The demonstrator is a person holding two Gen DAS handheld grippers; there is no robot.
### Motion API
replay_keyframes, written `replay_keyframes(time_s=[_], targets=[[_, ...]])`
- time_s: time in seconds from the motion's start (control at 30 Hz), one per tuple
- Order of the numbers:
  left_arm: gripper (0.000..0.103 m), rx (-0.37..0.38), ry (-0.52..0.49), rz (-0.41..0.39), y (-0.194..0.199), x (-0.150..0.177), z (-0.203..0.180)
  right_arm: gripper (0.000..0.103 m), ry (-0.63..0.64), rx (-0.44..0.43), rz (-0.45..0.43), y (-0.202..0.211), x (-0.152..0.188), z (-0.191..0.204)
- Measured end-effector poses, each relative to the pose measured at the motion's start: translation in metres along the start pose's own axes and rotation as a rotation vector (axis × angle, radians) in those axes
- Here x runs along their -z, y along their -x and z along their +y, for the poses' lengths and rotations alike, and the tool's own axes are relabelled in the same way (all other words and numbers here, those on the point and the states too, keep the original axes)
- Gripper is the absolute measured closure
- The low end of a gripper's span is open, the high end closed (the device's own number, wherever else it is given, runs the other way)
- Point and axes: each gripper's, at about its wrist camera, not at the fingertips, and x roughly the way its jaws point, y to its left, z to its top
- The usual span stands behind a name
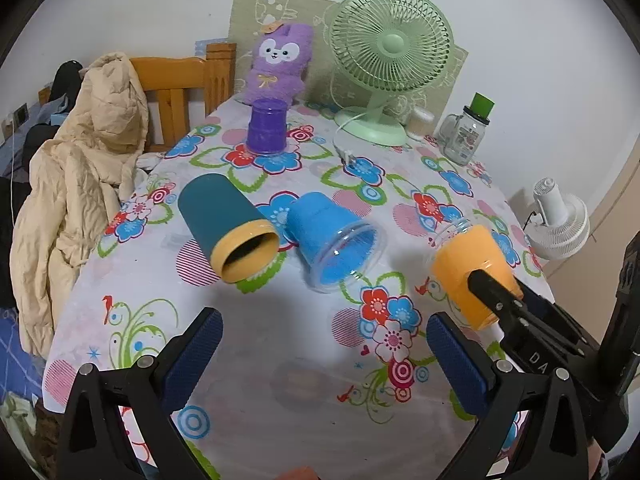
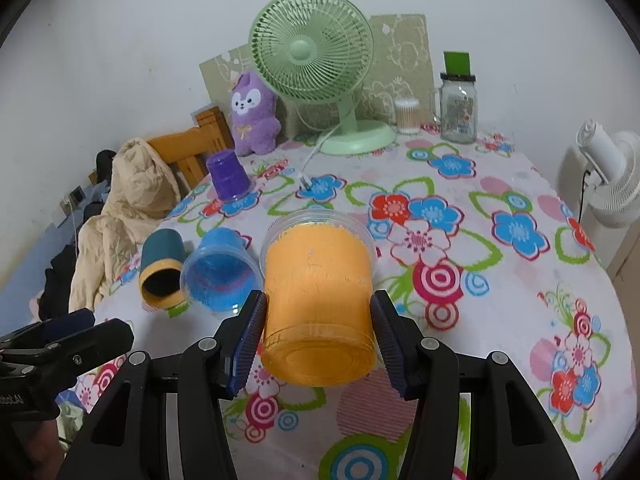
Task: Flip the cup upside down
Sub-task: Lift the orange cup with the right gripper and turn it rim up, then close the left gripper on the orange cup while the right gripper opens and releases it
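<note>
My right gripper (image 2: 318,336) is shut on an orange cup (image 2: 318,300), held on its side above the floral table, rim pointing away from me. The same cup (image 1: 472,272) shows at the right of the left wrist view, with the right gripper's finger (image 1: 496,296) on it. My left gripper (image 1: 324,344) is open and empty above the table's near part. A blue cup (image 1: 332,240) and a teal cup with a yellow rim (image 1: 228,224) lie on their sides. A purple cup (image 1: 267,126) stands upside down at the back.
A green desk fan (image 1: 390,56), its cord and plug (image 1: 348,154), a glass jar mug (image 1: 464,136) and a purple plush toy (image 1: 276,64) stand along the table's (image 1: 304,380) far edge. A beige jacket on a wooden chair (image 1: 80,152) is left. A white fan (image 1: 560,220) stands right.
</note>
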Motion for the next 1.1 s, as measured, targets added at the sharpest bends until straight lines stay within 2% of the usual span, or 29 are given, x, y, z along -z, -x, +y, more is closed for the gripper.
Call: replay_keyframes(time_s=[0.33,0.57,0.63,1.1], targets=[[0.000,-0.006,0.003,0.010,-0.002,0.003,0.000,0.044,-0.007,-0.021,0.071,-0.006,0.013,0.001],[0.000,-0.004,-0.013,0.019,-0.004,0.004,-0.003,0.038,-0.040,-0.026,0.079,-0.004,0.015,-0.004],[0.000,-0.005,-0.016,0.021,-0.005,0.004,-0.005,0.031,-0.042,-0.030,0.086,-0.003,0.016,-0.006],[0.000,0.012,-0.054,0.039,-0.010,0.006,-0.030,0.030,-0.080,-0.020,0.068,0.011,0.012,-0.028]])
